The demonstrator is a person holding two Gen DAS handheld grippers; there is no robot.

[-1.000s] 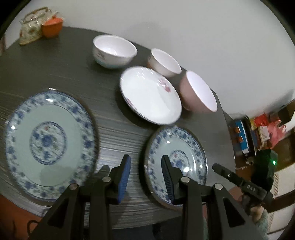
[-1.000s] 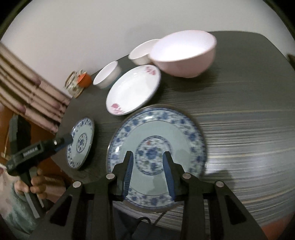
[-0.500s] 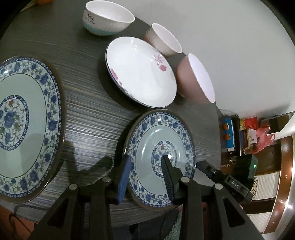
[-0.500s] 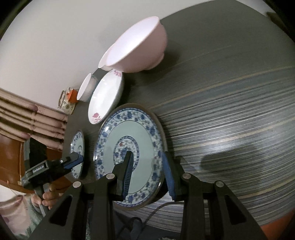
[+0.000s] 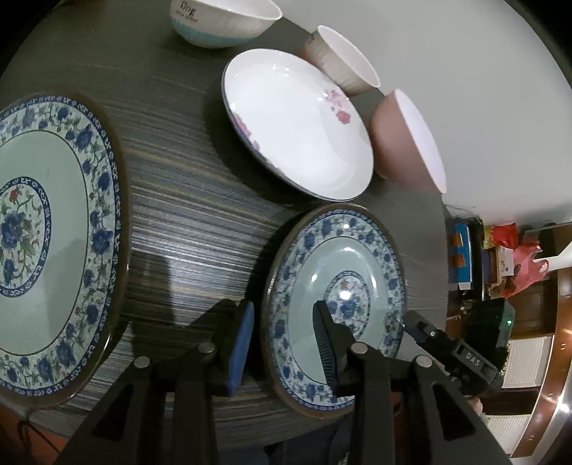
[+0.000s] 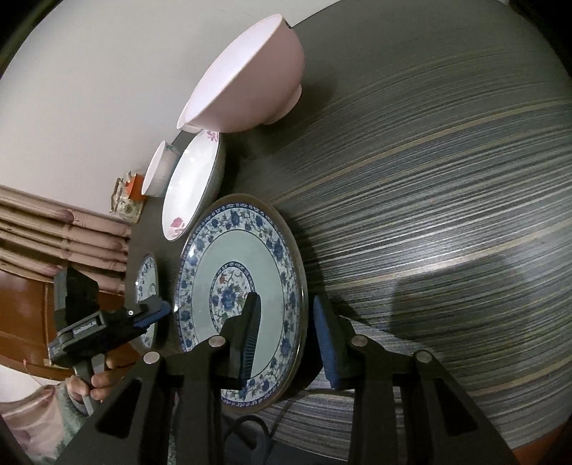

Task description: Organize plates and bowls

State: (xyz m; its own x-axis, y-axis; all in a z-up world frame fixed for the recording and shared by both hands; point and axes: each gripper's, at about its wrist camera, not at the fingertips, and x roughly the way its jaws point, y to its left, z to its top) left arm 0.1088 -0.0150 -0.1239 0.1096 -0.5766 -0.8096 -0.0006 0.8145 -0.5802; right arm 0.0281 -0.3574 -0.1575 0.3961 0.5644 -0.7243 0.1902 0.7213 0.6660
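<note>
A dark striped table [image 5: 200, 200] is shown carrying two blue-patterned plates, a white dish and three bowls. The left gripper [image 5: 282, 343] is held low over the near edge, its jaws spread and straddling the near-left rim of the small blue plate [image 5: 336, 286]; one finger is seen over the plate's face, the other outside the rim, and no pressing contact can be made out. The right gripper [image 6: 286, 336] is likewise spread astride the near-right rim of the large blue plate [image 6: 236, 272], one finger above the plate and one beyond its edge over the table. The white dish [image 5: 296, 125] with pink flowers is set behind the small plate. The pink bowl [image 5: 404, 143] is placed just beside the dish, the small white bowl [image 5: 343, 60] behind it, and the wide white bowl [image 5: 221, 21] at the far side. A hand [image 6: 96, 379] is seen gripping the left gripper's handle.
</note>
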